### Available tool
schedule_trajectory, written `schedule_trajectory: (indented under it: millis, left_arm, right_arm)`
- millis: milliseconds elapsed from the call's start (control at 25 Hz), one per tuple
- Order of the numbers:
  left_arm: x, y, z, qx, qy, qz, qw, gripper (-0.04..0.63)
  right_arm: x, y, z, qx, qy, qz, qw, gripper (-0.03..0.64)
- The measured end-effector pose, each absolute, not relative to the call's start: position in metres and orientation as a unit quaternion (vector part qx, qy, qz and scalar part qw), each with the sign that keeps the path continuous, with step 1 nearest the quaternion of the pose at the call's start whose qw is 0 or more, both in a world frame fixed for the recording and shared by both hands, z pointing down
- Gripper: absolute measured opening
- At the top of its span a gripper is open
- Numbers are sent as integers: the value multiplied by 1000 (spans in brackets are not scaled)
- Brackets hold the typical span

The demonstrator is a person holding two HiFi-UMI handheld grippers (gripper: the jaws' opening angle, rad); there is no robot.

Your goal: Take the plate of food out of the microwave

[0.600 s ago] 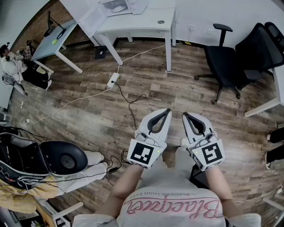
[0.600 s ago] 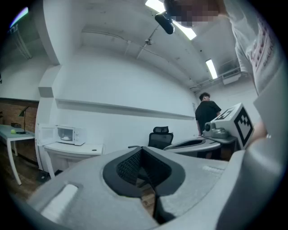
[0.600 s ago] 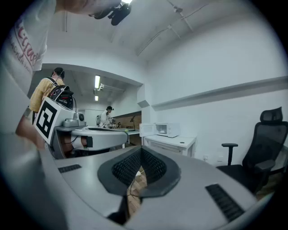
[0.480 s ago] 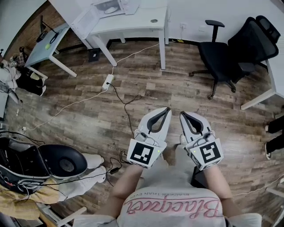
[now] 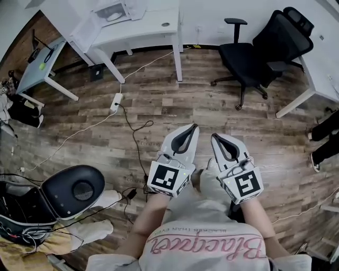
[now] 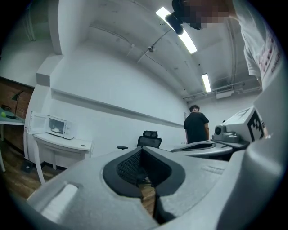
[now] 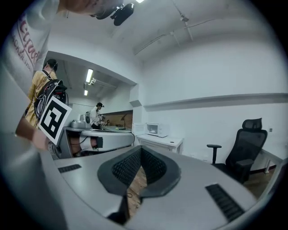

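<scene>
Both jaws closed, empty: your left gripper (image 5: 193,127), right gripper (image 5: 214,137). Plate (image 5: 113,16) sits in the microwave (image 5: 107,10), far left, well apart.

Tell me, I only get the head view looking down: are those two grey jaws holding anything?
Observer: No. In their own views the left gripper and the right gripper both have their jaws together, with only floor showing through the opening between the pads.
Operator: Is anyone else in the room?
Observer: The left gripper view shows a person in black standing to the right of the office chair.
Operator: Nobody else?
Observer: The right gripper view shows another person standing far off, left of the microwave.
</scene>
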State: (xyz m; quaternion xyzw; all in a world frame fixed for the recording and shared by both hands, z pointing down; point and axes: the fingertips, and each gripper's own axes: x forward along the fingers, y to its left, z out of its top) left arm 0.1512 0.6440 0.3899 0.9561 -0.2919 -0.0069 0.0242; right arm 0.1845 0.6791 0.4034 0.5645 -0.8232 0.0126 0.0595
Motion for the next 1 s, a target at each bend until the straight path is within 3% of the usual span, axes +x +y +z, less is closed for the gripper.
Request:
schedule_trajectory:
  millis: [1000]
  left_arm:
    - [255, 560, 380, 940, -339, 13, -21, 6]
  right_arm:
    - [291, 578, 393, 524, -851, 16, 31, 11]
